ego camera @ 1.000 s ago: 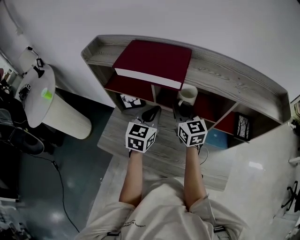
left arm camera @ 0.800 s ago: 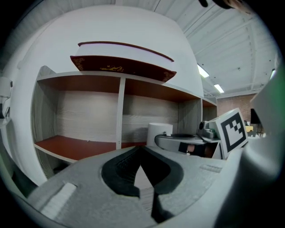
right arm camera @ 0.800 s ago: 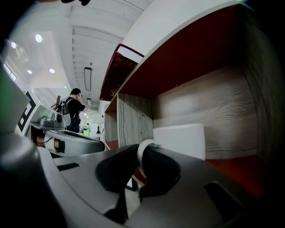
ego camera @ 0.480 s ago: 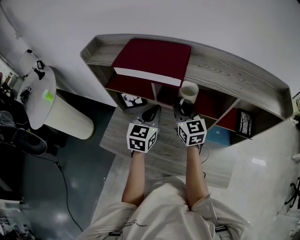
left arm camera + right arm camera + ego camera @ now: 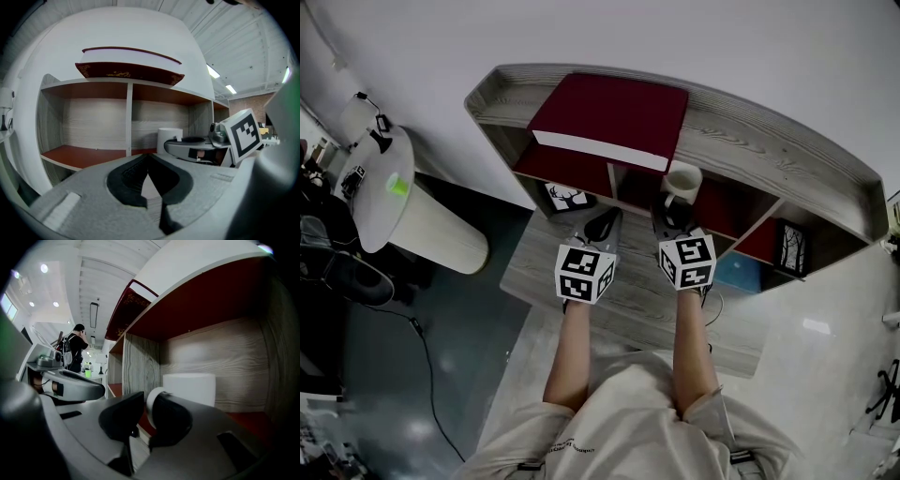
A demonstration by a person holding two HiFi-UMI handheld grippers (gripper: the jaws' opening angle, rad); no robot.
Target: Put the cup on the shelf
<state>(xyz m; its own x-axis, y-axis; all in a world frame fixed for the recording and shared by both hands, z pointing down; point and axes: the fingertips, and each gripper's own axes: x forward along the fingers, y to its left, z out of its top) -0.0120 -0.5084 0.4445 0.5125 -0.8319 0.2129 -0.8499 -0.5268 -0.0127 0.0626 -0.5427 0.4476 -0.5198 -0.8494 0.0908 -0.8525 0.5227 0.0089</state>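
A white cup (image 5: pixel 682 180) is at the mouth of the middle compartment of the grey wooden shelf (image 5: pixel 769 155). My right gripper (image 5: pixel 673 214) is shut on its handle. In the right gripper view the handle (image 5: pixel 152 406) sits pinched between the dark pads, and the cup's body (image 5: pixel 189 387) is just beyond, over the red shelf floor. I cannot tell whether the cup rests on that floor. My left gripper (image 5: pixel 602 225) hovers to the left, shut with nothing in it. Its pads meet at the tips in the left gripper view (image 5: pixel 149 166), where the cup (image 5: pixel 168 139) shows at the right.
A large dark red book (image 5: pixel 614 117) lies on top of the shelf. Small framed pictures (image 5: pixel 562 197) (image 5: pixel 787 248) stand in the lower compartments, with a blue box (image 5: pixel 734 274) nearby. A low wooden table (image 5: pixel 628 300) is under the grippers. A round white side table (image 5: pixel 380 187) is at the left.
The right gripper has carried the cup a little farther forward into the shelf compartment. The left gripper has kept its place beside it.
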